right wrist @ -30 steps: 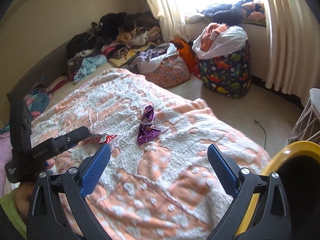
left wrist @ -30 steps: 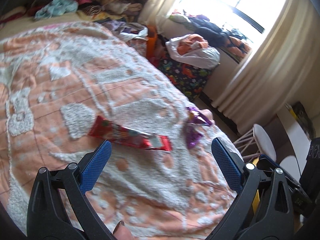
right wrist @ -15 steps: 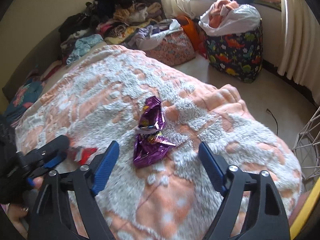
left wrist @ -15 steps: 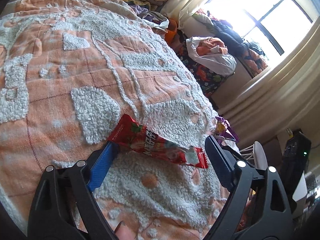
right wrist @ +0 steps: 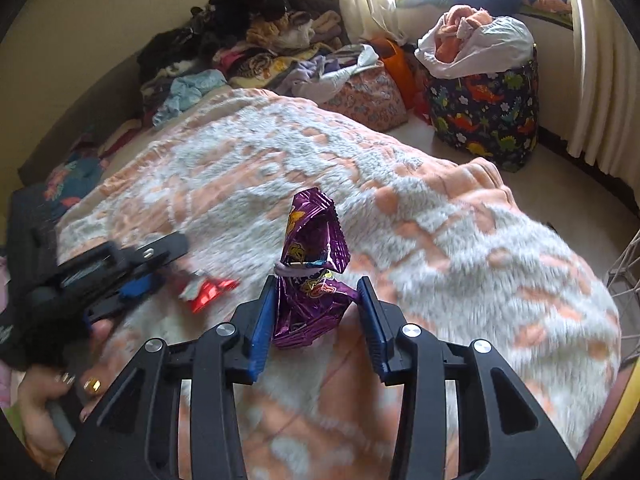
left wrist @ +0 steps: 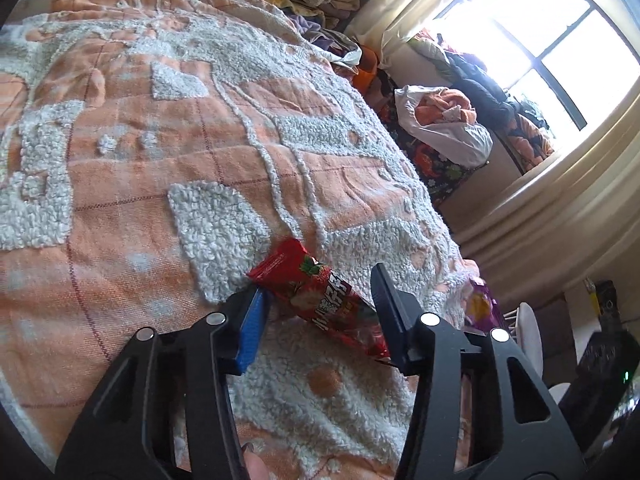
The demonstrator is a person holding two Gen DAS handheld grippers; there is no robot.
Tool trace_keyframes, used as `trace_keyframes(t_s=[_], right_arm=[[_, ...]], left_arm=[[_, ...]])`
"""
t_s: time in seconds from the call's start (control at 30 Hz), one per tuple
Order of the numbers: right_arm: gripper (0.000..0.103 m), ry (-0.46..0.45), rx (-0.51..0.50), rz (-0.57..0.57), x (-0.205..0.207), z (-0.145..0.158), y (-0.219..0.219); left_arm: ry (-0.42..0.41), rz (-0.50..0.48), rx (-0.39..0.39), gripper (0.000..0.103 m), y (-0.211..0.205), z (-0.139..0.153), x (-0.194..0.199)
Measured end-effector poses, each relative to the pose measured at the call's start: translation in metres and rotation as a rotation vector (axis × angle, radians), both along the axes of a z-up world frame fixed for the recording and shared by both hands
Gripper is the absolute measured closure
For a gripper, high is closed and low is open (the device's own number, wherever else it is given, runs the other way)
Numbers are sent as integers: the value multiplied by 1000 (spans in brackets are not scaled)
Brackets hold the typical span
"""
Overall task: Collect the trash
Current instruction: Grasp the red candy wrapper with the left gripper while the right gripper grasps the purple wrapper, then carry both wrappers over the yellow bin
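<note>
Purple wrapper (right wrist: 310, 276) between fingers (right wrist: 262, 320) (touching).

Lower centre of the frame: left gripper (left wrist: 318, 312) straddling red snack wrapper (left wrist: 320, 300) on orange-and-white blanket (left wrist: 160, 152), jaws apart; purple wrapper (left wrist: 482, 308) at right

- Bed blanket (left wrist: 168, 168), orange with white tufted pattern, fills most of both views.
- Clothes pile (right wrist: 248, 40) heaped against plain beige wall (right wrist: 100, 12).
- Window (left wrist: 552, 32) bright, overexposed; cream curtains (right wrist: 600, 60) hang beside it.
- Dinosaur-print bag (right wrist: 484, 112) stands on pale floor (right wrist: 560, 184).
</note>
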State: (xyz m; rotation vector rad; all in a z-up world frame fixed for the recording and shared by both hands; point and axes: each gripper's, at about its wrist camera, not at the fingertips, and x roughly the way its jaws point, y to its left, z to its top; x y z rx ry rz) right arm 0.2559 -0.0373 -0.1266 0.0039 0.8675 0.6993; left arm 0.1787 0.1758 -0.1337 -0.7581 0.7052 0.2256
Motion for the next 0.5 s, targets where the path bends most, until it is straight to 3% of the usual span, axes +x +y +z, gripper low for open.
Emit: trace_keyframes(t_s=[0.33,0.5], right_arm=[[65,-19,71,-66,-40,21,-49],[65,-38,98,-107,-52,33,-78]], left_arm=[[-33,-49,-6,81,-15,15,-11],[-75,-120,17,83,-42,32,-14]])
